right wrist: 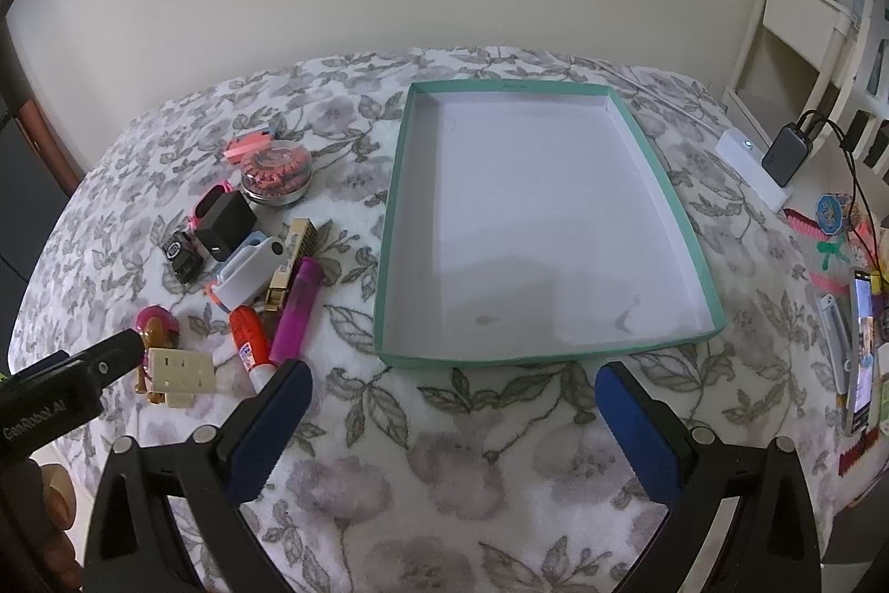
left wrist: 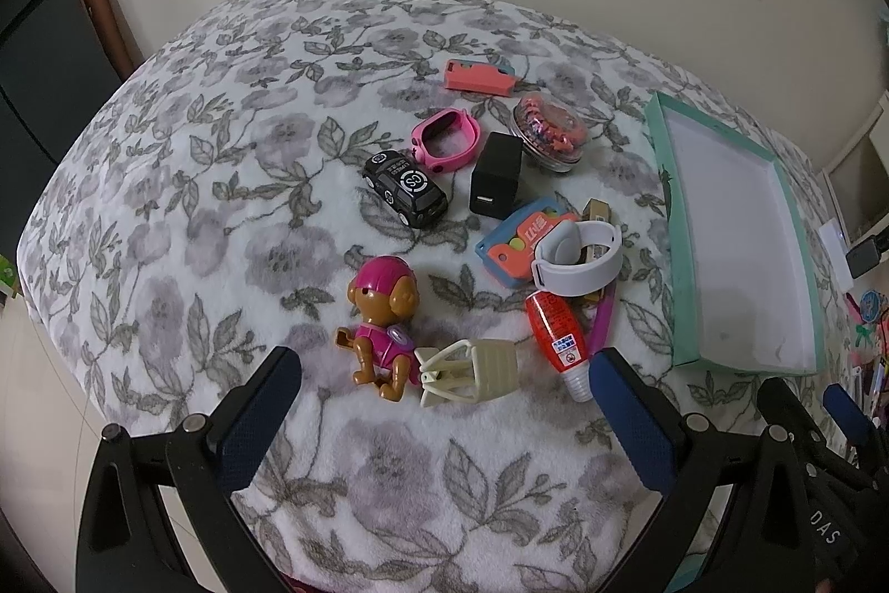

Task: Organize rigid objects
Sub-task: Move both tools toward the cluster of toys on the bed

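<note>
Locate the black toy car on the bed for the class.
In the left wrist view the black toy car sits mid-pile, between the pink watch case and black charger cube.

Left wrist view: looks down and forward over the floral blanket (left wrist: 183,182), close to the toy pile — puppy figure (left wrist: 380,323) nearest. Right wrist view: same angle, set rightward, facing the teal-rimmed box (right wrist: 389,226). Both views share pile and box.

A tray (right wrist: 389,226) lies on the blanket (right wrist: 455,454), right of the clutter (right wrist: 250,259).
</note>
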